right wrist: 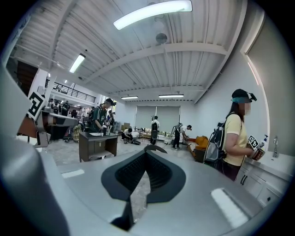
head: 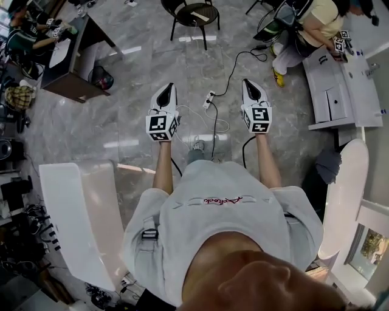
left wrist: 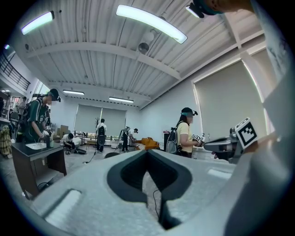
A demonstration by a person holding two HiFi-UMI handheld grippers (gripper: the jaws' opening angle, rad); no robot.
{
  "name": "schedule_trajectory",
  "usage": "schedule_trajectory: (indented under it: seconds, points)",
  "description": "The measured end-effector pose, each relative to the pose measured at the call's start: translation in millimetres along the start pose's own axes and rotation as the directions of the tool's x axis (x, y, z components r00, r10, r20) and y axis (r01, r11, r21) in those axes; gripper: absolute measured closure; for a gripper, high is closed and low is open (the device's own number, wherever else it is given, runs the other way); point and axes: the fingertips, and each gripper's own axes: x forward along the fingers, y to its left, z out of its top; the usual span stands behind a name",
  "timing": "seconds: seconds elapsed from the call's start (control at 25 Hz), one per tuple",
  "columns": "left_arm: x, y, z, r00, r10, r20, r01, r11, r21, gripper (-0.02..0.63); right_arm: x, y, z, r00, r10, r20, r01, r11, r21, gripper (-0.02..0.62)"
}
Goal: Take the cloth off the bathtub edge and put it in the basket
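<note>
Head view: left tongs (head: 168, 88) and right tongs (head: 249, 82) closed, empty

A white rectangular bathtub (head: 61, 212) lies left of the person (head: 225, 212), a white power strip (head: 208, 100) on the grey marble floor (head: 134, 67) ahead, a white vanity cabinet (head: 331, 100) ahead right.

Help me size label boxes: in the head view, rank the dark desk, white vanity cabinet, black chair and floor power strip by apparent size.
1. white vanity cabinet and dark desk: look about alike, so unranked.
2. black chair, cut off by the top edge.
3. power strip, smallest.
</note>
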Motion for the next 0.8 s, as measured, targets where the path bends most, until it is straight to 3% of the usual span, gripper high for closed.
schedule_trajectory:
  seconds: [0.4, 0.6, 0.8]
  points:
    - [51, 43, 18, 0.998, -0.067, 0.016, 0.067, 0.998, 0.0, 0.606, 49, 2, 23, 0.998, -0.06, -0.003, 0.06, 0.998, -0.012, 0.589]
    - [95, 30, 21, 0.984, -0.179, 0.019, 0.179, 0.984, -0.002, 0.606, 44, -26, 21, 0.985, -0.17, -0.016, 0.17, 0.985, -0.01, 0.589]
    - [141, -7, 17, 0.946, -0.323, 0.011, 0.323, 0.946, -0.004, 0.606, 19, -66, 10, 0.948, -0.314, -0.043, 0.315, 0.949, 0.006, 0.589]
